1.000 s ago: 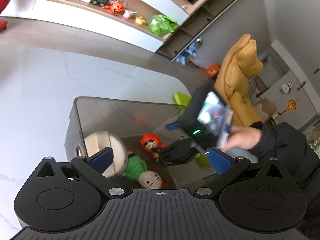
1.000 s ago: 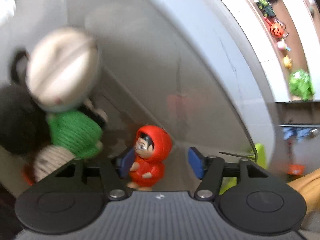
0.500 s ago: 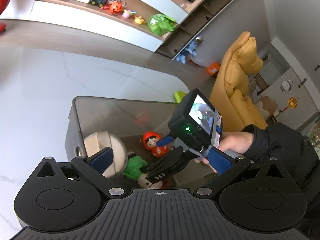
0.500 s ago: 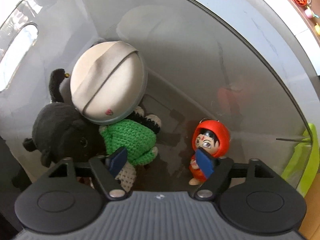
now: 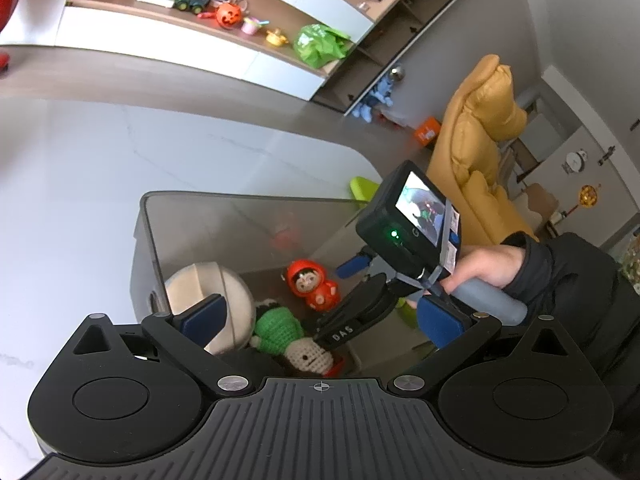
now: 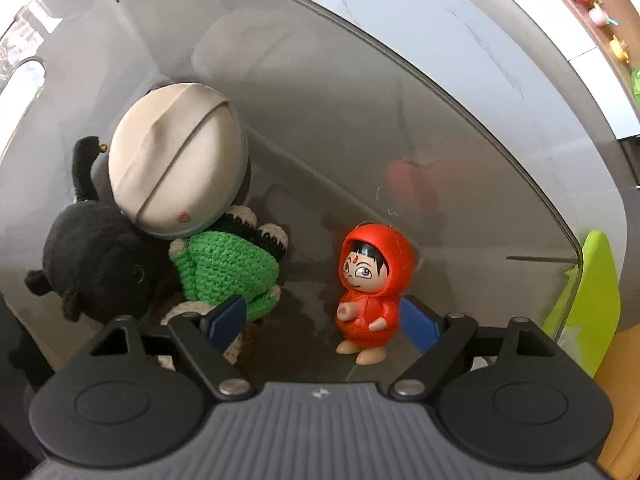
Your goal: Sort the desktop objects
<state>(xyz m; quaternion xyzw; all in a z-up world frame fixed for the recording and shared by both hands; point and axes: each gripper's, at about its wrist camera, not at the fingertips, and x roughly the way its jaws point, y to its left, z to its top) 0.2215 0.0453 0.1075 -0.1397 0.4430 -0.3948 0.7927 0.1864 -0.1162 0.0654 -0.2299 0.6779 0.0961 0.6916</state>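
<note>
We see a grey bin [image 6: 360, 128] w/ smooth, glossy walls and rounded corners, standing on a white marble-look table [image 5: 120, 168]. Inside, a red-hooded figurine [image 6: 370, 284] stands upright on the bin floor, black hair, tan feet, well apart from the rest; its red reflection shows on the wall behind. At the other end lies a pile: a round beige disc [image 6: 176, 160] w/ a band across it, tilted on top; a green crochet doll [image 6: 224, 270] on its side just under it, touching; a black plush animal [image 6: 96, 264] beside both, against the wall.
</note>
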